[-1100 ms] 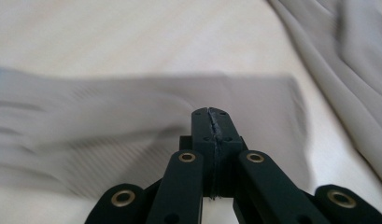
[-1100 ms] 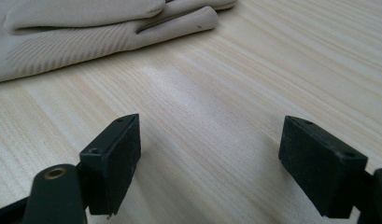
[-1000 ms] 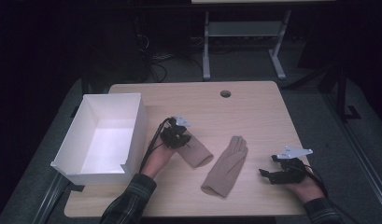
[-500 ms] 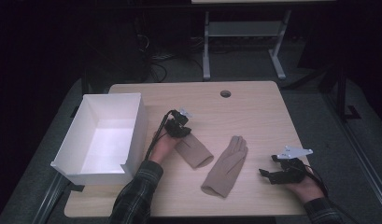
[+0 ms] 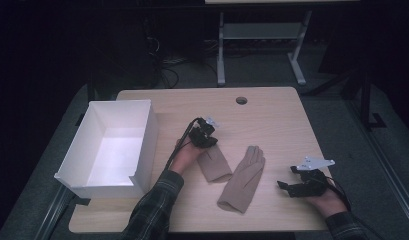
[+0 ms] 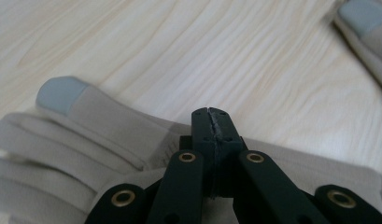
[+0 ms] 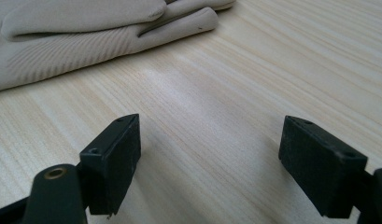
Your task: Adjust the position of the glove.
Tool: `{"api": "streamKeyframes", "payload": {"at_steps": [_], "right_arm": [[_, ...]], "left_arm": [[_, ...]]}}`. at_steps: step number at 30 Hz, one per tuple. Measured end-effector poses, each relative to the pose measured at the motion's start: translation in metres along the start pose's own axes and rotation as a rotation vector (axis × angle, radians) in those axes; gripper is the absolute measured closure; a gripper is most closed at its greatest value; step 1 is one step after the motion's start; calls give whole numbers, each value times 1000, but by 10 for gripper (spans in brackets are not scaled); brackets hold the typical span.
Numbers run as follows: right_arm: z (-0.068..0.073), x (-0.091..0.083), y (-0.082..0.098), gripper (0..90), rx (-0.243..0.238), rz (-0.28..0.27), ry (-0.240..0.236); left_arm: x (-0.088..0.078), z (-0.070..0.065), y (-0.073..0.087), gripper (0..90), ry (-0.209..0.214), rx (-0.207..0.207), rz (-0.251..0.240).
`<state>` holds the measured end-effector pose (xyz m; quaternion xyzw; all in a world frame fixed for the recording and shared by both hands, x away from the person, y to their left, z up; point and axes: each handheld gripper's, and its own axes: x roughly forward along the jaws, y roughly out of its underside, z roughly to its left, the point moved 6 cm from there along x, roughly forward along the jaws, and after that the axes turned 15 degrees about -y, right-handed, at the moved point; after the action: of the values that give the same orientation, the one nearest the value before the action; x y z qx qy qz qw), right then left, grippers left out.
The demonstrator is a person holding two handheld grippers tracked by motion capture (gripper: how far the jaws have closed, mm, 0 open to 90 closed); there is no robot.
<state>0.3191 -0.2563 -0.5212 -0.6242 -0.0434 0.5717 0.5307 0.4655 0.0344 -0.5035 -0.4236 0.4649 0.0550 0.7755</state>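
Two beige gloves lie on the wooden table (image 5: 272,120). The left glove (image 5: 215,165) is short and partly folded, while the right glove (image 5: 244,177) lies flat with its fingers pointing away. My left gripper (image 5: 209,142) hovers at the far end of the left glove with its jaws shut and nothing pinched. In the left gripper view the shut tips (image 6: 210,115) sit over the glove (image 6: 100,126), whose grey fingertip (image 6: 61,93) points left. My right gripper (image 5: 287,189) rests open near the table's right front. Its pads (image 7: 113,154) stand wide apart on bare wood, with the glove (image 7: 86,32) ahead.
A white open box (image 5: 143,145) stands on the table's left side, close to my left forearm. A round cable hole (image 5: 241,100) sits near the far edge. A metal stand (image 5: 262,35) and cables are on the dark floor beyond.
My left hand has slid a little farther from the front edge and slightly right, jaws still shut. The gloves lie where they were. The right hand has not moved.
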Motion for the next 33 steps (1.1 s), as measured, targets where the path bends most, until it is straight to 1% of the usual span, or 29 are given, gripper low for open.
{"api": "streamKeyframes", "payload": {"at_steps": [1,3,4,5,7,8,9,10,12,15,16,18,19,20,21,22,23,25,26,27,29,30,31,33], "right_arm": [[0,0,0,202,0,0,0],[0,0,0,202,0,0,-1],[0,0,0,202,0,0,-1],[0,0,0,202,-2,-1,-1],[0,0,0,202,-2,-1,-2],[0,0,0,202,-2,-1,-2],[0,0,0,202,-2,-1,-1],[0,0,0,202,-2,-1,-1],[0,0,0,203,-1,-1,-2],[0,0,0,202,-2,0,-3],[0,0,0,202,-3,0,-3],[0,0,0,203,-2,1,-4],[0,0,0,202,-3,1,-4],[0,0,0,203,-4,1,-4],[0,0,0,203,-4,1,-4],[0,0,0,203,-2,-1,-4],[0,0,0,203,0,1,-4],[0,0,0,203,0,1,-4],[1,0,0,203,3,2,-4],[1,0,0,203,4,3,-5],[1,0,0,203,2,4,-4],[1,0,0,203,2,4,-4],[1,0,0,203,-1,4,-4],[1,0,0,203,1,4,-5]], "left_arm": [[5,-5,-6,897,10,-6,-12],[7,-7,-9,897,14,1,-14],[11,-12,-16,897,26,9,-22],[12,-13,-18,897,28,15,-24],[15,-18,-23,897,39,14,-33],[15,-18,-23,897,39,14,-33],[18,-22,-27,897,52,19,-40],[18,-22,-27,897,52,19,-40],[21,-26,-32,897,54,21,-42],[19,-28,-34,896,54,13,-50],[16,-29,-34,896,69,11,-50],[5,-34,-35,896,95,11,-75],[-1,-38,-33,897,110,4,-81],[-9,-44,-29,897,134,12,-82],[-9,-44,-29,897,134,12,-82],[-13,-47,-25,897,141,19,-79],[-15,-50,-22,897,154,6,-86],[-19,-56,-14,897,174,9,-78],[-21,-62,-7,897,189,15,-71],[-21,-62,-7,897,189,15,-71],[-23,-70,3,897,188,53,-45],[-23,-70,3,897,188,53,-45],[-24,-72,6,897,188,50,-48],[-30,-73,13,897,201,56,-39]]}}
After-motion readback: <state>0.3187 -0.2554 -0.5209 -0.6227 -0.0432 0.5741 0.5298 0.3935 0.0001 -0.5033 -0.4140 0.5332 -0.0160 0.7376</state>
